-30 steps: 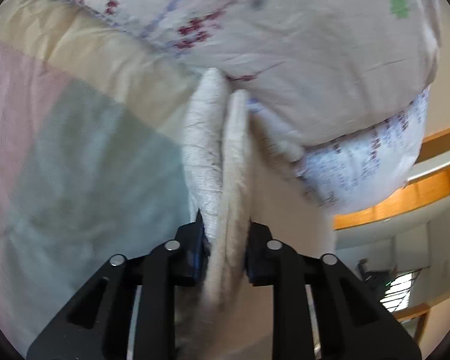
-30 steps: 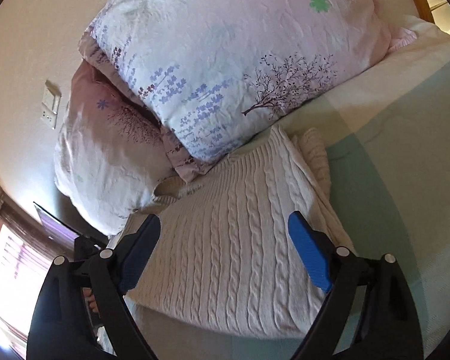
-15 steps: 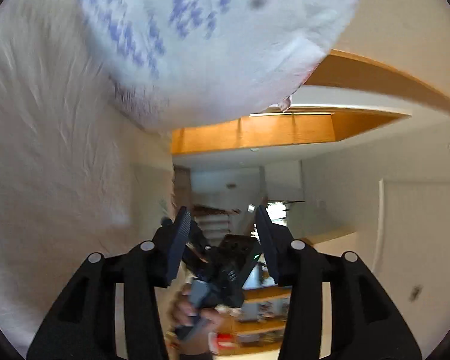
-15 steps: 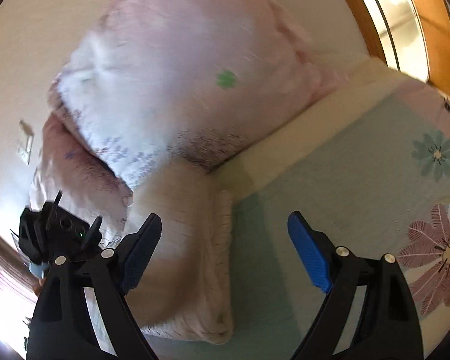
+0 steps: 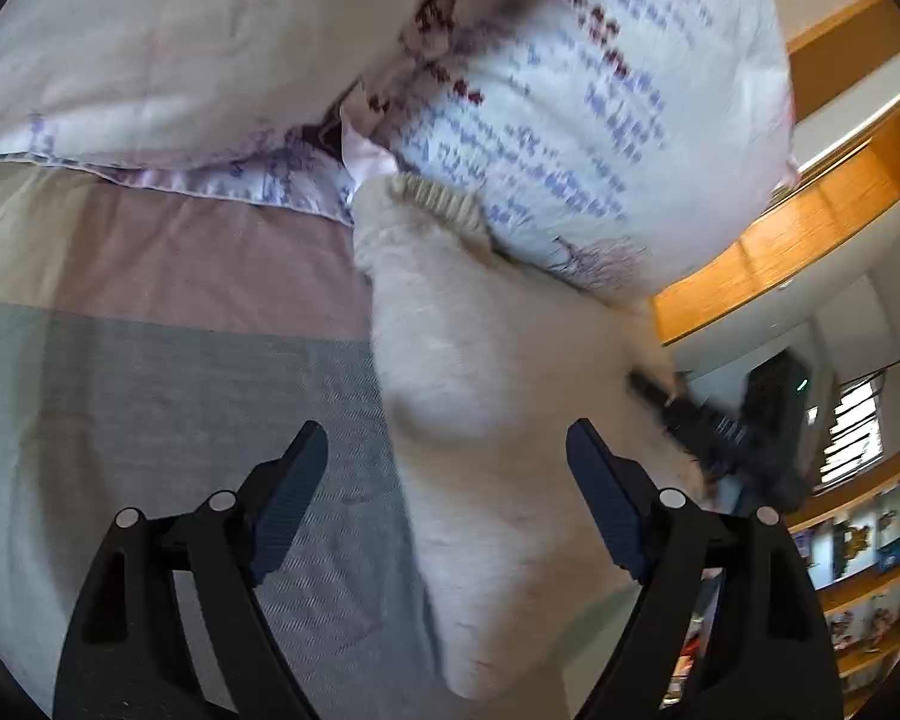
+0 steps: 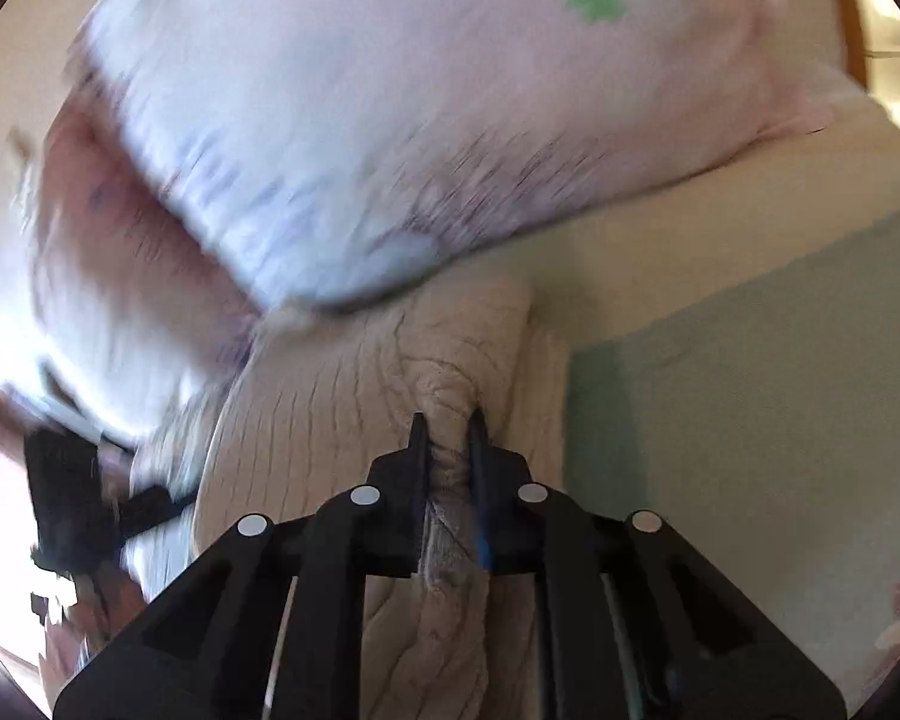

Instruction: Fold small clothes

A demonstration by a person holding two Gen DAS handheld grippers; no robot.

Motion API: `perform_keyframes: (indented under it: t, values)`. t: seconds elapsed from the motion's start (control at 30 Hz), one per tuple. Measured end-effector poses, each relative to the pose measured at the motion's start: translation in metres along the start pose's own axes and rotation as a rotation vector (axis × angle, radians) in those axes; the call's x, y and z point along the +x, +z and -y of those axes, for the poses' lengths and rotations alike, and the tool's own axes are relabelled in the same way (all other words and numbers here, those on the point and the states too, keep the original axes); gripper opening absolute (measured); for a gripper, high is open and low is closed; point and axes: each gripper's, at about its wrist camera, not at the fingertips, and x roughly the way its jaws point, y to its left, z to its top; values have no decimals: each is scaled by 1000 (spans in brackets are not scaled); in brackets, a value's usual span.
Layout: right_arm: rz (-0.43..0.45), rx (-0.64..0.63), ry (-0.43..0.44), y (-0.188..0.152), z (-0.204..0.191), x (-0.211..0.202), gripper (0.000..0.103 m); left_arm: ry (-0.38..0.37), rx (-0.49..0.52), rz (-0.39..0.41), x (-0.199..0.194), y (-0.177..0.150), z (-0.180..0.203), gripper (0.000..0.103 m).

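A cream cable-knit sweater (image 5: pixel 486 396) lies folded on the bed, its far end against the pillows. My left gripper (image 5: pixel 447 468) is open and empty just above its near part. In the right wrist view my right gripper (image 6: pixel 448 432) is shut on a pinched ridge of the sweater (image 6: pixel 354 396). The right gripper (image 5: pixel 726 426) also shows blurred at the sweater's right edge in the left wrist view, and the left gripper (image 6: pixel 72 504) shows blurred at the left of the right wrist view.
Two floral pillows (image 5: pixel 570 90) (image 6: pixel 390 108) lie at the head of the bed, touching the sweater. The bedspread (image 5: pixel 150 396) (image 6: pixel 750 396) has green, pink and cream patches. A wooden headboard (image 5: pixel 810 204) and bookshelves (image 5: pixel 864 576) stand to the right.
My left gripper let go of the sweater, opened wide and swung back over it. My right gripper moved in and shut on the sweater's fold.
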Motion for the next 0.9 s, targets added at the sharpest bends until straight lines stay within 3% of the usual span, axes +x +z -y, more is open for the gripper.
perform_keyframes:
  t: [0.07, 0.13, 0.2, 0.23, 0.33, 0.37, 0.4, 0.43, 0.5, 0.6, 0.67, 0.77, 0.83, 0.9]
  values:
    - [3, 34, -8, 4, 6, -2, 14, 39, 12, -11, 14, 5, 6, 86]
    - [-35, 24, 19, -4, 4, -5, 28, 47, 20, -17, 25, 1, 15, 90]
    - [-62, 17, 31, -12, 4, -7, 85, 44, 20, -36, 37, 11, 19, 91]
    - [-66, 7, 50, -16, 4, -9, 91, 41, 13, -42, 45, 10, 22, 92]
    - [-120, 21, 59, -25, 10, -2, 89, 25, 8, -17, 66, 19, 33, 92]
    - [-155, 37, 55, -30, 14, 6, 77, -7, 12, -24, 72, 18, 35, 86]
    - [-180, 48, 56, -32, 15, 12, 52, -20, 3, -24, 79, 18, 36, 77]
    - [-189, 83, 130, -38, 18, 17, 41, -14, 3, -8, 80, 21, 37, 62]
    - [-161, 102, 174, -46, 16, 17, 31, -45, 13, -14, 75, 22, 33, 45]
    - [-152, 44, 253, -58, -14, 13, 27, -101, 8, -21, 30, 14, 9, 39]
    - [-197, -49, 299, -73, -53, 25, 26, -45, 52, 29, 0, 8, 0, 39]
    - [-243, -138, 282, -91, -96, 55, 27, 99, 89, 118, -35, 5, -20, 44]
    - [-241, -158, 211, -97, -113, 75, 36, 186, 59, 132, -44, 6, -37, 52]
    - [-192, -175, 126, -98, -118, 63, 52, 244, 47, 164, -61, -1, -46, 56]
